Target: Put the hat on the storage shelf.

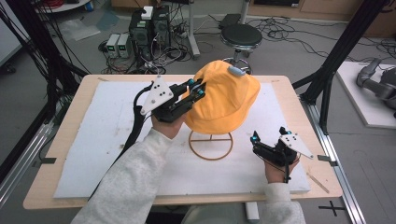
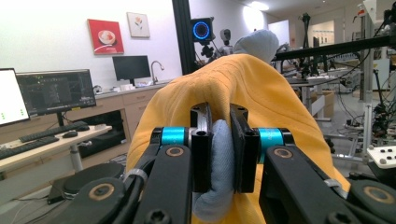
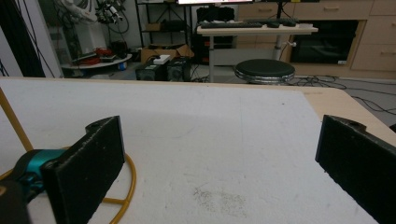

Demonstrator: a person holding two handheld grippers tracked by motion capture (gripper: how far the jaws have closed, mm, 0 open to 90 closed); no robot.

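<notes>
Round black stool on floor behind table, near far edge. Two dark PC boxes w/ many cables on floor, far left of stool; two small pale units beside them. Grey machine part on white board at right. Left gripper view: monitor w/ dark screen, keyboard, red picture on wall.

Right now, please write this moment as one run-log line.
left gripper: shut on hat brim | hat: on stand | right gripper: open, empty, beside stand | white board
</notes>
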